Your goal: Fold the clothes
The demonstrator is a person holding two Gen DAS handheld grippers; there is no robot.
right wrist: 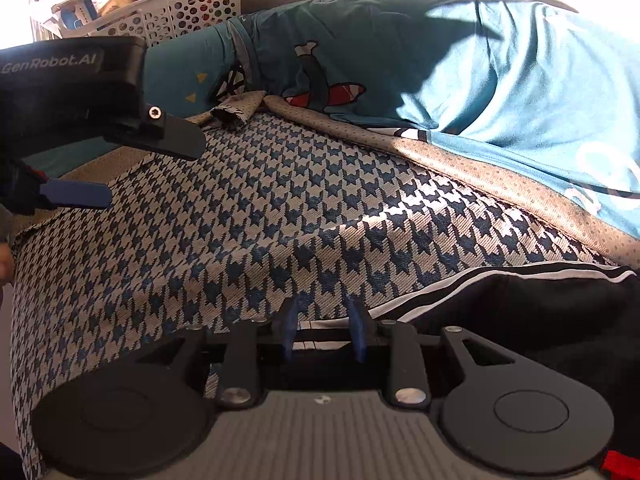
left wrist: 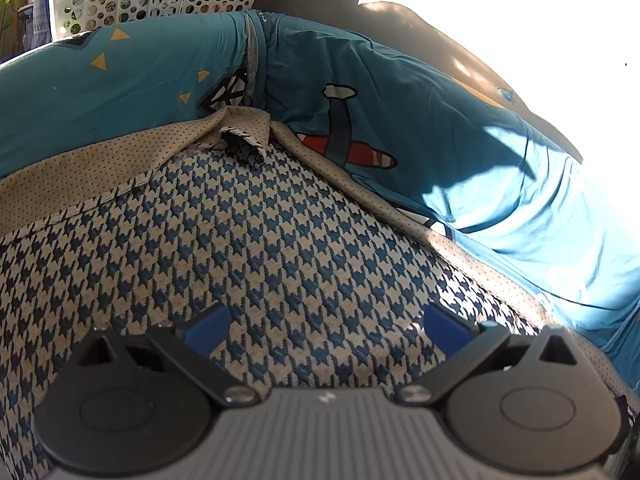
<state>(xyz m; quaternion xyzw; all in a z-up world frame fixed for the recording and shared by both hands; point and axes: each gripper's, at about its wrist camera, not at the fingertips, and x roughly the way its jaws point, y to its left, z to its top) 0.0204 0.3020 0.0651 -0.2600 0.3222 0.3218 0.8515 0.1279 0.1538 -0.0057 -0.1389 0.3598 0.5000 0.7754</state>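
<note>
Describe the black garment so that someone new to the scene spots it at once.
Start at the teal bedsheet, then come down across the houndstooth garment to its near right edge. The black garment lies there, by the right gripper. It alone has white stripes along its edge.

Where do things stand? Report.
Left gripper open above houndstooth cloth. Right gripper fingers narrow, at black garment's striped edge; grip unclear. Teal bedding behind; nothing blocking.
</note>
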